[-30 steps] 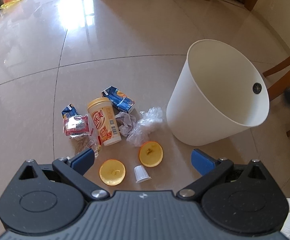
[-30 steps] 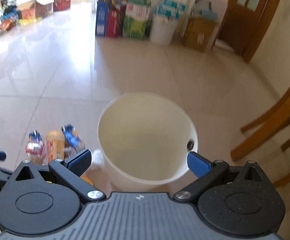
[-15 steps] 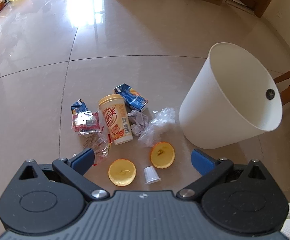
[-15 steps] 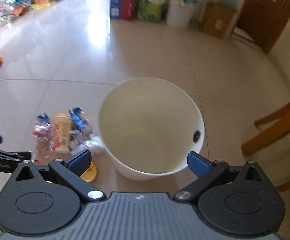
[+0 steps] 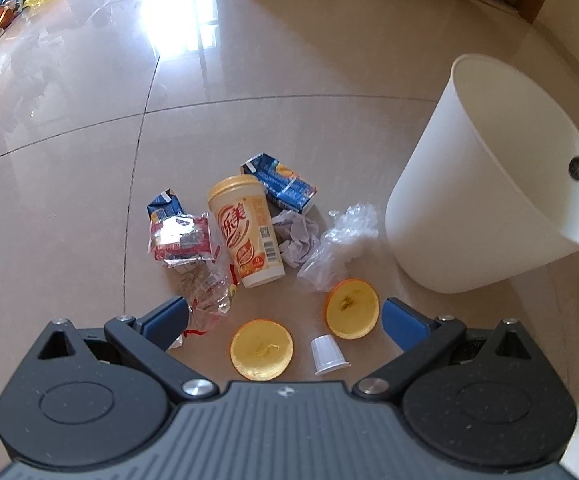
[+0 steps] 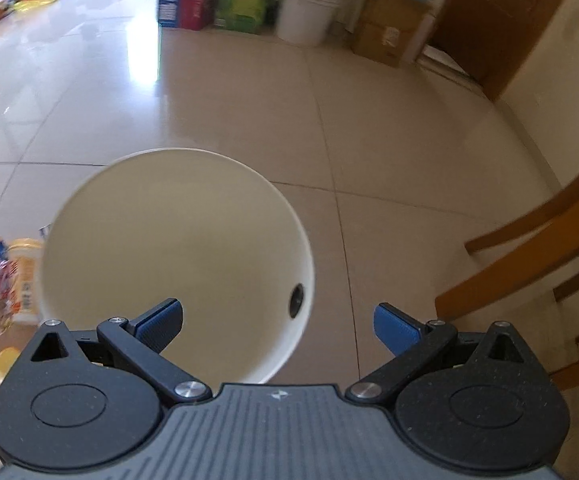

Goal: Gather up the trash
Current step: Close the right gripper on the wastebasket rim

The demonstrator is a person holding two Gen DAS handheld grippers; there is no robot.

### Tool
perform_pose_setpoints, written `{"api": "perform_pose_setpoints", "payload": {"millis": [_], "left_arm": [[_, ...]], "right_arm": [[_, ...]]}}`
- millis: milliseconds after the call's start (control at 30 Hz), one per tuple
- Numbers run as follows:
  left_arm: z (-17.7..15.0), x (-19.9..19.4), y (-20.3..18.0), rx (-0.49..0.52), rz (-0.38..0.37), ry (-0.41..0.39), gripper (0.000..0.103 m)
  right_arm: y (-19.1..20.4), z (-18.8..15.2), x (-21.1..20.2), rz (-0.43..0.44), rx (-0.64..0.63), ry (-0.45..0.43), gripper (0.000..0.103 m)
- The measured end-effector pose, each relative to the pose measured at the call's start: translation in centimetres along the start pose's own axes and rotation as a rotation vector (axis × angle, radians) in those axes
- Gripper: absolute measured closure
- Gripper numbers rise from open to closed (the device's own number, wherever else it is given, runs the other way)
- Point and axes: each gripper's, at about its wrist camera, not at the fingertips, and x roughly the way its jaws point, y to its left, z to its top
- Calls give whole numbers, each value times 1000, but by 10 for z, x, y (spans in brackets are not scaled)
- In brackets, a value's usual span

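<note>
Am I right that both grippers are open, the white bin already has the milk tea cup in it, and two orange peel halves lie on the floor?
Not quite: the white bin looks empty in the right wrist view. The milk tea cup lies on the floor among the trash, as the left wrist view shows. The left gripper and right gripper are open, and two orange peel halves lie on the floor.

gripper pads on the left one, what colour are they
Blue pads, on black arms; clearest in the left wrist view.

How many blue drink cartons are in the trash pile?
2: one crushed blue carton behind the tall yellow cup, one smaller blue carton left, behind the red wrapper. More may be hidden.
</note>
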Motion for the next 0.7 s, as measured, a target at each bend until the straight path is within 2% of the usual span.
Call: {"api": "perform_pose_setpoints", "payload": {"millis": [100, 233, 300, 533, 633, 700], "left_arm": [[-2, 7, -5, 3, -1, 4, 1], [-1, 10, -12, 25, 4, -2, 1], [1, 12, -14, 40, 12, -6, 1], [1, 18, -18, 62, 3, -12, 1], [-2, 22, -20, 73, -2, -6, 1], [-4, 25, -20, 78, -6, -4, 1]], "right_arm": [[-13, -3, 19, 30, 85, 29, 0], [-30, -1, 49, 45, 180, 142, 1], [-36, 2, 59, 50, 207, 164, 4], [-52, 10, 82, 81, 298, 197, 21], [-49, 10, 88, 94, 296, 198, 30], [-46, 10, 92, 87, 284, 202, 44]]}}
